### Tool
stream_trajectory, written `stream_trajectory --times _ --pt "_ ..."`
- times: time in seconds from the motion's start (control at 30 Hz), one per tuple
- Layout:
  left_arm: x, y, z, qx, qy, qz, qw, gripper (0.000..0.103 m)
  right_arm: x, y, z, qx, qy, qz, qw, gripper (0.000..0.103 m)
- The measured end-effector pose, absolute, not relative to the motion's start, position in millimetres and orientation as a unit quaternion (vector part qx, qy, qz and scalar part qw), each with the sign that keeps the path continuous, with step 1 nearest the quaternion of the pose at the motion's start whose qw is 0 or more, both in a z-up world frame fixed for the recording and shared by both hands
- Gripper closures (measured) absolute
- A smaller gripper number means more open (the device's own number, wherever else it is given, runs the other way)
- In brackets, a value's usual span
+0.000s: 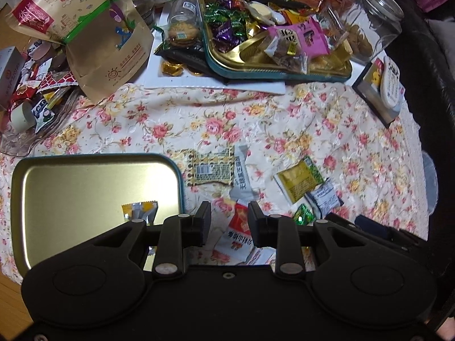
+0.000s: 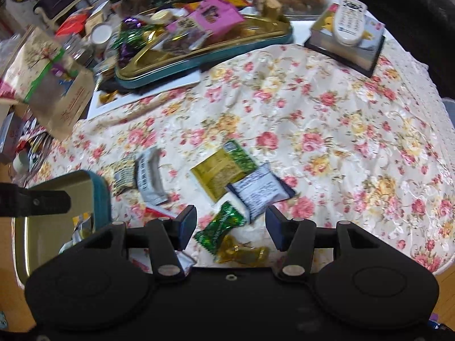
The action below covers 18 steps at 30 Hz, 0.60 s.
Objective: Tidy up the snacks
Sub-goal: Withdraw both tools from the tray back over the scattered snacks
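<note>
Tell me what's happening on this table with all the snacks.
A person with a gripper in each hand is sorting loose snack packets on a floral tablecloth. The right gripper hangs open above a green-wrapped candy, gripping nothing. The left gripper is open too, over a red and white packet beside a gold tin tray that holds one yellow packet. Several packets lie on the cloth.

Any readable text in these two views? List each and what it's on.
"Mylikes", seemingly: purple candy wrapper.
Brown paper bag, red label: upside-down capitals, unreadable.
Grey packet: Chinese print, blurred.
Remote: button print too small.
</note>
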<state>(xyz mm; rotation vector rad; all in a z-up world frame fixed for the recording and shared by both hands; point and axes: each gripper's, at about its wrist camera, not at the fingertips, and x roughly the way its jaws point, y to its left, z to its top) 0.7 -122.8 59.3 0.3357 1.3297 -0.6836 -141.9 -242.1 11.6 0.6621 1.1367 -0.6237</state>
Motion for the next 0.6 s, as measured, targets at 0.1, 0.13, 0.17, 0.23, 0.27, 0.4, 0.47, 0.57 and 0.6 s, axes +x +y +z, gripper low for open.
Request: stream_trajectory --times 0.1,0.13,0.17,0.23,0.27,0.4,0.47,0.57,0.6 --pt "4.3 -133.1 53.6 0.147 0.606 -0.301 0.722 0.065 -152.0 -254.4 10.1 0.311 0.515 -0.301 0.740 0.047" --pt "4.7 -138.0 50.4 0.147 0.608 -0.298 0.721 0.065 -155.7 -258.4 9.5 0.315 0.514 -0.304 0.738 0.047" --pt "4.6 -143.1 46.6 0.148 0.610 -0.296 0.720 0.065 -159.1 -261.3 9.2 0.320 0.513 -0.306 0.736 0.047" --pt "2.8 -154.5 38.0 0.152 0.615 -0.294 0.716 0.065 -166.0 -266.1 9.3 0.327 0.511 -0.309 0.733 0.047" --pt "1.2 -159.8 33.5 0.155 0.617 -0.292 0.714 0.065 -168.9 -267.5 9.5 0.329 0.510 -0.309 0.733 0.047" --pt "-2.8 -174.9 15.5 0.152 0.633 -0.279 0.706 0.065 -177.1 -269.2 11.7 0.329 0.509 -0.307 0.733 0.047" --pt "-0.5 -178.0 6.8 0.137 0.646 -0.266 0.702 0.065 -179.2 -269.9 12.9 0.330 0.507 -0.307 0.735 0.047" --pt "3.1 -181.0 -3.2 0.124 0.654 -0.242 0.706 0.065 -181.9 -270.9 15.6 0.331 0.503 -0.307 0.737 0.047" --pt "3.6 -182.8 -6.0 0.125 0.652 -0.231 0.711 0.065 -181.9 -271.3 16.4 0.332 0.502 -0.306 0.737 0.047"
